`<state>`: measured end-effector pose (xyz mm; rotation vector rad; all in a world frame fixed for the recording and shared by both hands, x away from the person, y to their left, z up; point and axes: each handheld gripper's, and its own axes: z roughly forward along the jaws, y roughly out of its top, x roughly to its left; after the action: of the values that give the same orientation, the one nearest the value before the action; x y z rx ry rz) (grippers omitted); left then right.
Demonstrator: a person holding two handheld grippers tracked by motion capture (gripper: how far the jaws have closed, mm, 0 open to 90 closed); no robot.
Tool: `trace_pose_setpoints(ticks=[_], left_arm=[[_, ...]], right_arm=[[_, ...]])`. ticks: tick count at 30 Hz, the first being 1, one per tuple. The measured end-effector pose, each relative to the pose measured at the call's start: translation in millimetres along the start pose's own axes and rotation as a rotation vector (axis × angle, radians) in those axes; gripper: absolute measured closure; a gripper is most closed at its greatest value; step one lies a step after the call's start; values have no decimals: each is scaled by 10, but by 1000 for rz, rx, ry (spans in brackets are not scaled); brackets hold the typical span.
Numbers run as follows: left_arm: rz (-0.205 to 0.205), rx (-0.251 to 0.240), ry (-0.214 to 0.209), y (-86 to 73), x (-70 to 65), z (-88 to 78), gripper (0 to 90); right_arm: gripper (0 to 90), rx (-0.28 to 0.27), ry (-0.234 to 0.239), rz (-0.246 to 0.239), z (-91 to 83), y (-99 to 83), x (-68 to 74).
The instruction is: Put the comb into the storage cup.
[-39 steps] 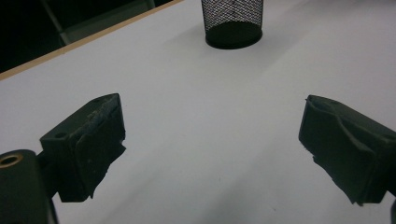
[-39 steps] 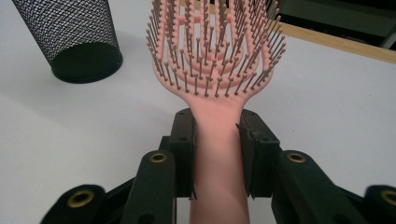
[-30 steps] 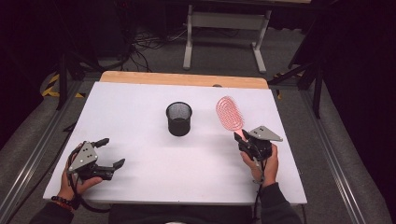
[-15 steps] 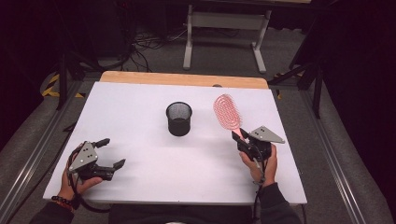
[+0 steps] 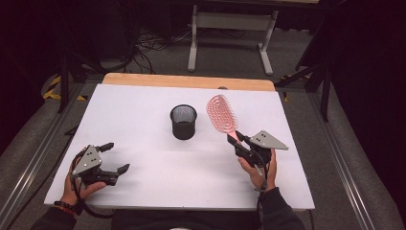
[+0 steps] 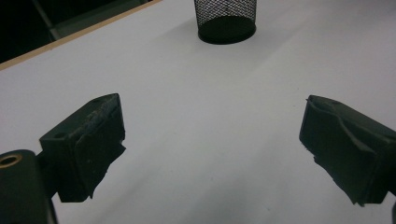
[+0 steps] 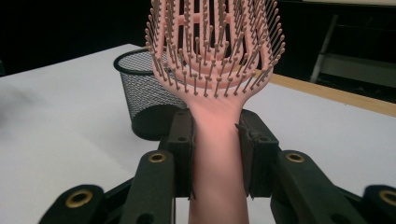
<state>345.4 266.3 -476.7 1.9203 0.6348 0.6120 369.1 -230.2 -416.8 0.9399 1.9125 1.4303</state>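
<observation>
Pink plastic vented hairbrush [image 5: 222,114] stands up off the white desk [image 5: 143,120], clamped by its handle in the right gripper [image 5: 238,142] at the right-hand side of the scene, a little nearer than the middle of the desk. In the right gripper view, the two black jaws press on either side of the smooth pink handle, just below the point where it widens into the head, and the bristle side of the hairbrush [image 7: 215,56] faces the camera. The head rises above the gripper and tilts toward the far left, so that in the high view it lies just right of the black wire-mesh cup [image 5: 183,121], near it but apart from it. The person's right hand [image 5: 258,167] holds the gripper from the near side, with the grey three-cornered plate on top.

The mesh cup stands upright near the centre of the desk, open end up. In the right gripper view the cup [image 7: 144,98] shows behind and to the left of the handle.

The left gripper [image 5: 116,157] rests low at the near left corner of the desk, held in the person's left hand [image 5: 79,184], well apart from both cup and brush. Its jaws are spread wide with only bare desk surface between them, and in the left gripper view the cup [image 6: 225,21] stands farther off.
</observation>
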Motion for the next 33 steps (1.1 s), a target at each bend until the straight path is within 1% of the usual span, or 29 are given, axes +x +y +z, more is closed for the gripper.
trace_pose_setpoints(ticks=[3,7,9,12,15,22,24,26,28,31,33], left_arm=[[-1,4,-1,-1,-4,11,76],[-1,5,-3,0,-8,19,76],[-3,1,-4,0,-5,17,76],[-8,-2,-3,1,-2,12,77],[-4,-10,-5,5,-6,7,77],[3,-15,-7,18,-15,-6,76],[0,-22,-12,27,-17,-7,76],[8,-27,-12,48,-18,-9,76],[9,-34,-16,78,-16,-11,75],[5,-53,-27,174,-27,-6,70],[-1,-62,-46,247,-39,12,70]], right_arm=[[695,-6,17,3,32,-5,11],[695,-21,27,-1,94,-6,53],[695,-21,22,-5,99,-5,57],[695,-32,28,-13,118,1,66],[695,-33,26,-35,130,7,84],[695,-54,22,-50,121,22,121],[695,-57,21,-53,119,25,129],[695,-59,16,-66,122,29,145],[695,-63,23,-68,130,28,163],[695,-64,25,-81,148,23,204],[695,-65,28,-90,155,18,237]])
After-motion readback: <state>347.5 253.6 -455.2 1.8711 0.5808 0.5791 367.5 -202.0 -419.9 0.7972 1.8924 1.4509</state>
